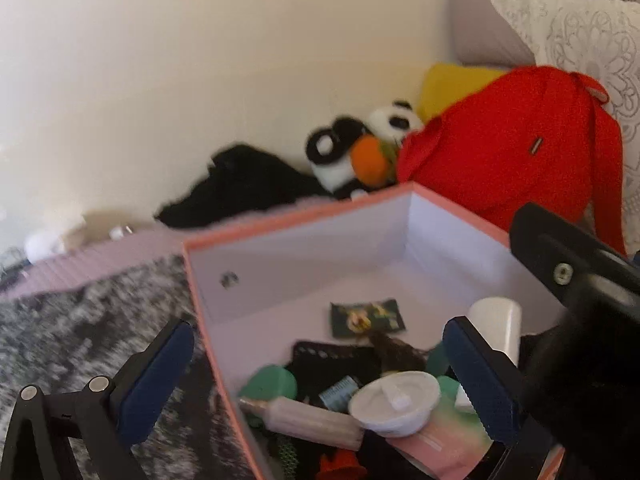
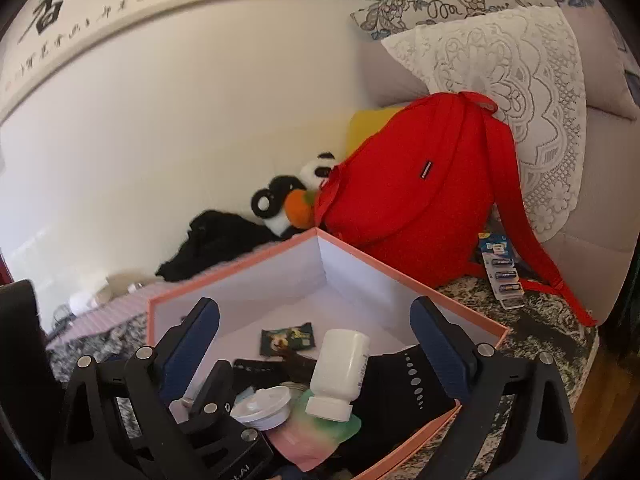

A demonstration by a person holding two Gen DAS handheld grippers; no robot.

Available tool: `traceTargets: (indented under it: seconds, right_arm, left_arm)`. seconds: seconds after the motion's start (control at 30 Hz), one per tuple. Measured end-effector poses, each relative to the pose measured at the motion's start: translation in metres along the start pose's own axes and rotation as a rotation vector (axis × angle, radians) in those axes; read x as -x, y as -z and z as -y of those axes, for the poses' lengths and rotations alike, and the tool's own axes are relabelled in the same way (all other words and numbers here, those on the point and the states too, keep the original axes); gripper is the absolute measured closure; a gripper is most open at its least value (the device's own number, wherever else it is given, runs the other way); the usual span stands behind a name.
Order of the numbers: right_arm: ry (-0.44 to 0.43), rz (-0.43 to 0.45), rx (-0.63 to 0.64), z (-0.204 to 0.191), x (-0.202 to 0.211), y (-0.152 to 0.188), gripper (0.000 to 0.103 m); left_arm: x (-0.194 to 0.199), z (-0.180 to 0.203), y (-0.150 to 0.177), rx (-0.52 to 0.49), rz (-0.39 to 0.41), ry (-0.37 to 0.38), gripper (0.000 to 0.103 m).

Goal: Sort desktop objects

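Right wrist view showed my right fingers (image 2: 316, 344) spread wide and holding nothing, hanging over the pink-rimmed box (image 2: 224, 280). Between them a white pill bottle (image 2: 340, 372) lay tilted, cap down on a pink-green pouch (image 2: 312, 436), beside a white round lid (image 2: 262, 404). My left fingers (image 1: 320, 376) were wide too, one outside the box wall, one inside it. A red backpack (image 2: 416, 200) stood behind the box.
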State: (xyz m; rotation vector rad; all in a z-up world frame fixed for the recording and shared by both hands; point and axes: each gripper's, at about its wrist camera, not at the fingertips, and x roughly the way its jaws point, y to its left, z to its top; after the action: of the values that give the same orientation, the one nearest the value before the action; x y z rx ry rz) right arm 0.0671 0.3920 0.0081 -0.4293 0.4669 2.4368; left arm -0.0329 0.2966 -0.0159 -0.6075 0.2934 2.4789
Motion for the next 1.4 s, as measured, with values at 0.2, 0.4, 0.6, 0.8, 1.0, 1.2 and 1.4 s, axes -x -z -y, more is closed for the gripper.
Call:
traceTargets:
  seconds: [0.2, 0.4, 0.6, 0.8, 1.0, 1.2, 1.4]
  right_arm:
    - [-0.042, 0.028, -0.021, -0.002, 0.01, -0.002, 0.003]
    - [-0.07, 0.048, -0.005, -0.012, 0.021, 0.001, 0.003]
    - [-0.12, 0.087, 0.003, -0.024, 0.032, 0.003, 0.0]
    - [-0.181, 0.095, 0.008, -0.044, 0.042, 0.008, 0.0]
    - [-0.242, 0.091, 0.045, -0.075, 0.052, 0.017, 0.0]
    - [-0.294, 0.107, 0.075, -0.102, 0.068, 0.027, 0.0]
    - [-0.349, 0.114, 0.084, -0.122, 0.08, 0.034, 0.0]
  left_arm:
    - [0.027, 0.0, -0.005, -0.03, 0.078, -0.036, 0.0]
    - [0.049, -0.007, -0.01, -0.038, 0.139, -0.087, 0.0]
    - [0.068, -0.02, -0.009, -0.043, 0.163, -0.145, 0.0]
    - [0.083, -0.042, -0.003, -0.03, 0.168, -0.211, 0.0]
    - [0.095, -0.068, 0.004, -0.008, 0.159, -0.277, 0.0]
    - [0.112, -0.091, 0.01, 0.001, 0.169, -0.334, 0.0]
    - [0.126, -0.11, 0.016, 0.023, 0.173, -0.376, 0.0]
